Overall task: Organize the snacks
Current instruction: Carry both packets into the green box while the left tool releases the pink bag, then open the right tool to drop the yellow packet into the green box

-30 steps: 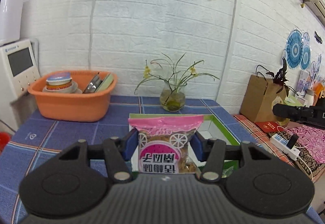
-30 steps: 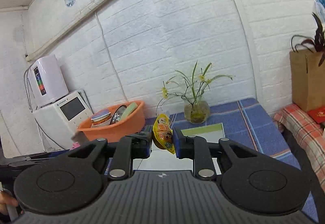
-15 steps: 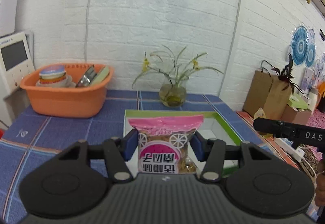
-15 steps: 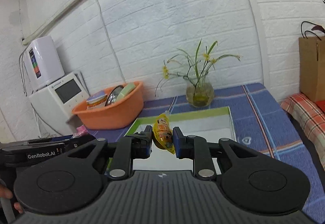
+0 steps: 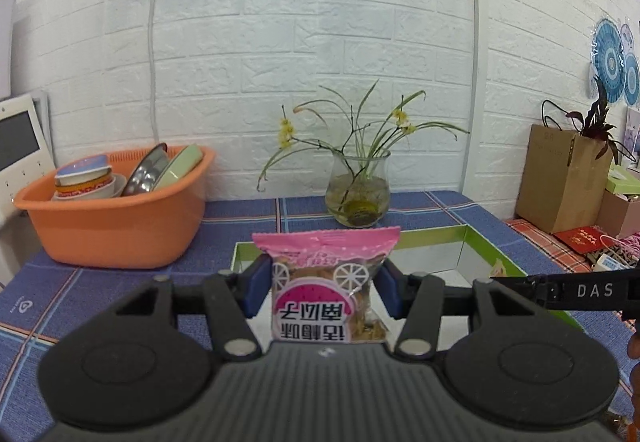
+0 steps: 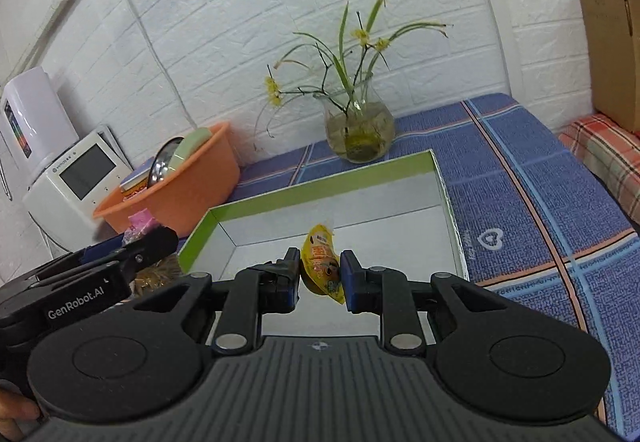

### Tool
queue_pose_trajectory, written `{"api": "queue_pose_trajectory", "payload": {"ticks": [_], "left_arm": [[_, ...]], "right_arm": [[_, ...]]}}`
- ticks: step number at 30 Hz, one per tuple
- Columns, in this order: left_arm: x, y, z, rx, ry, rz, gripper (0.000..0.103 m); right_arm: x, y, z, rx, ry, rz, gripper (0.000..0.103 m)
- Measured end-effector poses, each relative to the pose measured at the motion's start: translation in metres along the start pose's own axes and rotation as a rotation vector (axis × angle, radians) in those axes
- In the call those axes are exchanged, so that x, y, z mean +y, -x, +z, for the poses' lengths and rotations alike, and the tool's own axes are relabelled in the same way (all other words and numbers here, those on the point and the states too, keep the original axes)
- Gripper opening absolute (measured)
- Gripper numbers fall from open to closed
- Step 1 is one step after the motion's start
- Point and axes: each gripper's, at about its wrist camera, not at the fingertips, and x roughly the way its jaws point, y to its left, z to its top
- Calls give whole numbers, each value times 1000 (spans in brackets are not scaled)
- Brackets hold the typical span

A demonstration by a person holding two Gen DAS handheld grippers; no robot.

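Two grippers: left gripper clamps pink snack bag, right gripper clamps yellow pouch
Hidden: pouch print blurry, centre frame
Surface: blue checked tablecloth, green-rimmed tray

right hand-held gripper | lower, nearer green-rimmed box | left hand-held gripper closer alongside

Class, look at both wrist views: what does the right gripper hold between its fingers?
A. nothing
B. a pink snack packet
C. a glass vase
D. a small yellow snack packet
D: the right gripper is shut on the yellow snack packet, above the green-rimmed box; the pink packet is in the left gripper.
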Motion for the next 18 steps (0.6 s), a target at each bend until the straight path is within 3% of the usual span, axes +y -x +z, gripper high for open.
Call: {"api": "queue_pose_trajectory", "payload": {"ticks": [7, 8, 10, 11, 12, 18], "left_arm": [[8, -22, -10, 46, 15, -7, 58], [10, -23, -11, 48, 14, -4, 59], [14, -22, -12, 45, 9, 5, 64], [16, -19, -12, 30, 6, 12, 64], [18, -16, -11, 17, 6, 18, 68], [40, 17, -2, -38, 17, 42, 75]], "right_arm": [[-3, -22, -3, 37, 17, -22, 43], [-3, -23, -4, 37, 14, -26, 49], [-3, -22, -4, 23, 1, -41, 75], [-4, -21, -3, 16, 1, -43, 99], [-3, -20, -3, 7, 7, -39, 103], [-3, 12, -2, -39, 16, -24, 103]]}}
